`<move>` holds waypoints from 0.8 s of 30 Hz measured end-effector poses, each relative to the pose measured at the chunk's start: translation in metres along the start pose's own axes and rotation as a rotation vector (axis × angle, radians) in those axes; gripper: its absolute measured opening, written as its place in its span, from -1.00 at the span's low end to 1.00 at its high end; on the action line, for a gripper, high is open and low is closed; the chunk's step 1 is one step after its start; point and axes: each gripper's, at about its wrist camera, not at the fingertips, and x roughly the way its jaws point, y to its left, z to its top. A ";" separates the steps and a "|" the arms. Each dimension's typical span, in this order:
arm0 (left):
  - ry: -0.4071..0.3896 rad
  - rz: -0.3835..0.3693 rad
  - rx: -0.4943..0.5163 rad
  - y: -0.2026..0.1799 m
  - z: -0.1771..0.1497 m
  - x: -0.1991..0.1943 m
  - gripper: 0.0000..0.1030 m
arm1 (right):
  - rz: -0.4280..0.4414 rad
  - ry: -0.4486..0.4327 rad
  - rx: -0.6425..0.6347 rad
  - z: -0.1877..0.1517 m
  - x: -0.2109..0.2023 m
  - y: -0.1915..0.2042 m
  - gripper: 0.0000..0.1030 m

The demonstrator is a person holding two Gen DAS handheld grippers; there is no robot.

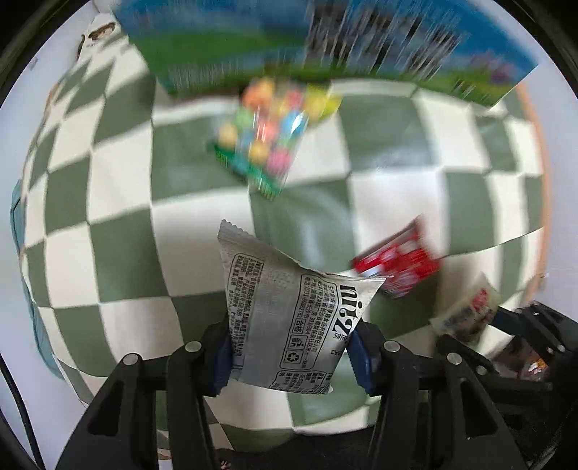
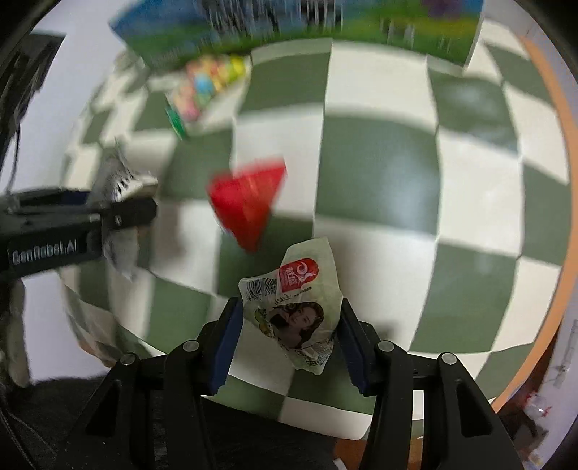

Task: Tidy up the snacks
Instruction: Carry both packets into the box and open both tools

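My left gripper (image 1: 292,356) is shut on a silver snack packet (image 1: 289,314) with black print, held above the checked cloth. It also shows in the right wrist view (image 2: 119,184), at the left in the left gripper (image 2: 144,209). My right gripper (image 2: 287,347) is shut on a pale green snack packet (image 2: 300,307) with a woman's face and a red label. That packet also shows in the left wrist view (image 1: 469,311), at the lower right. A red packet (image 1: 401,262) (image 2: 249,202) lies on the cloth between the two grippers.
A green and white checked cloth (image 1: 108,253) (image 2: 379,173) covers the table. A bag of coloured candies (image 1: 271,133) (image 2: 206,90) lies farther back. A large blue and green box (image 1: 325,47) (image 2: 289,29) stands at the far edge. The table's orange rim (image 2: 563,144) runs along the right.
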 end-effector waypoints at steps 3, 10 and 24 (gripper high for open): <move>-0.080 -0.061 -0.004 -0.004 0.017 -0.051 -0.02 | 0.051 -0.093 0.016 0.016 -0.047 -0.004 0.06; -0.260 -0.099 -0.016 0.003 0.092 -0.131 -0.02 | 0.075 -0.341 0.012 0.096 -0.152 -0.009 0.06; -0.175 0.074 -0.109 0.052 0.223 -0.098 -0.01 | -0.135 -0.377 0.091 0.248 -0.150 -0.050 0.06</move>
